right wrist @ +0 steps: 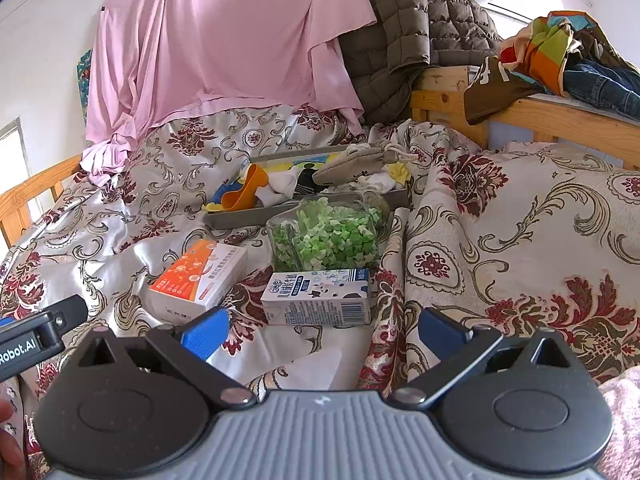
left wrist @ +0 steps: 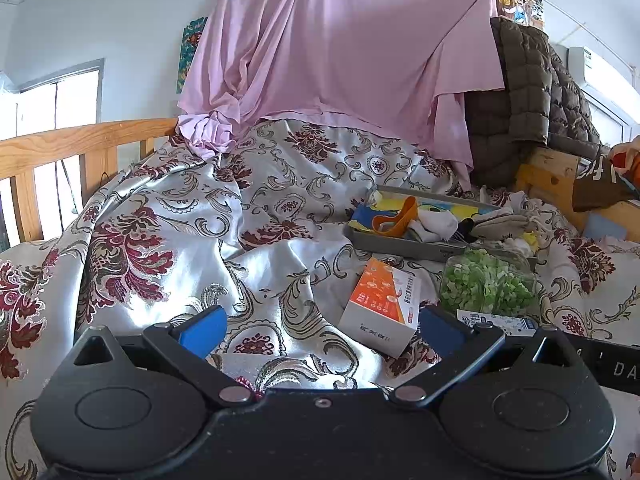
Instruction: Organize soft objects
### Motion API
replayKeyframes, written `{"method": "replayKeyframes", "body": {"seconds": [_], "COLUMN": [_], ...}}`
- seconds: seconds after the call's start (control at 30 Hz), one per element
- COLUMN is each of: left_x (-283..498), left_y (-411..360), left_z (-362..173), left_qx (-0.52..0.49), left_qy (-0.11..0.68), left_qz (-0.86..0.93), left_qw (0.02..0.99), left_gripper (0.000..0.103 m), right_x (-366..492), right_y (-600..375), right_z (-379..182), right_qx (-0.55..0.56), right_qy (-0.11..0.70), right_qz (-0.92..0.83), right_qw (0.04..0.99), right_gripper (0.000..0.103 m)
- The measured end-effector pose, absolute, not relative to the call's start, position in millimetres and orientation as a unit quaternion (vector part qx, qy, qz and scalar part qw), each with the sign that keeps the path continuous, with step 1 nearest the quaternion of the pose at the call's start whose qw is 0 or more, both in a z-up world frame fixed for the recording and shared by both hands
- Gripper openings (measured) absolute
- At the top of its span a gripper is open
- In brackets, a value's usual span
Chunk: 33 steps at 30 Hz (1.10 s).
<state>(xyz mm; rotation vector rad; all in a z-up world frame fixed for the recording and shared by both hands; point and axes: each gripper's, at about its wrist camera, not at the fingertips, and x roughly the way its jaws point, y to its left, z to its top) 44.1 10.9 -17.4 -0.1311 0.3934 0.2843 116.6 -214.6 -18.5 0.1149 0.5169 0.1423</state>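
Note:
A grey tray (left wrist: 396, 246) (right wrist: 240, 216) lies on the patterned bedspread, holding soft items: white socks (left wrist: 436, 224) (right wrist: 280, 190), an orange band (left wrist: 396, 216) (right wrist: 244, 192), a beige drawstring pouch (left wrist: 504, 224) (right wrist: 352, 162) and a dark sock (right wrist: 306, 184). My left gripper (left wrist: 320, 330) is open, with nothing between its blue pads, just short of the orange-and-white box (left wrist: 380, 304). My right gripper (right wrist: 322, 330) is open too, empty, close to the milk carton (right wrist: 316, 298).
A clear jar of green pieces (left wrist: 486, 284) (right wrist: 326, 236) lies in front of the tray. The orange-and-white box (right wrist: 200, 276) sits left of the carton. Pink sheet (left wrist: 340, 48), quilted jacket (left wrist: 524, 92), wooden bed rails (left wrist: 60, 148) (right wrist: 560, 116) and piled clothes (right wrist: 560, 52) surround the bed.

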Motion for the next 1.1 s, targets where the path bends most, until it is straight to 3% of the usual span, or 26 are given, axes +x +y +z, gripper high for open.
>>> {"method": "replayKeyframes", "body": {"seconds": [1.1], "left_x": [44.6], "left_y": [16.3], "left_z": [-18.9], "left_qx": [-0.079], "left_qy": [0.203], "left_qz": [0.127], "left_qw": [0.968], "left_gripper": [0.102], "right_x": [114.1], "right_y": [-211.7], "right_z": [-20.2], "right_qx": [0.055], "right_qy": [0.255], "right_qz": [0.071], "right_qw": [0.963], "right_gripper": [0.103]}}
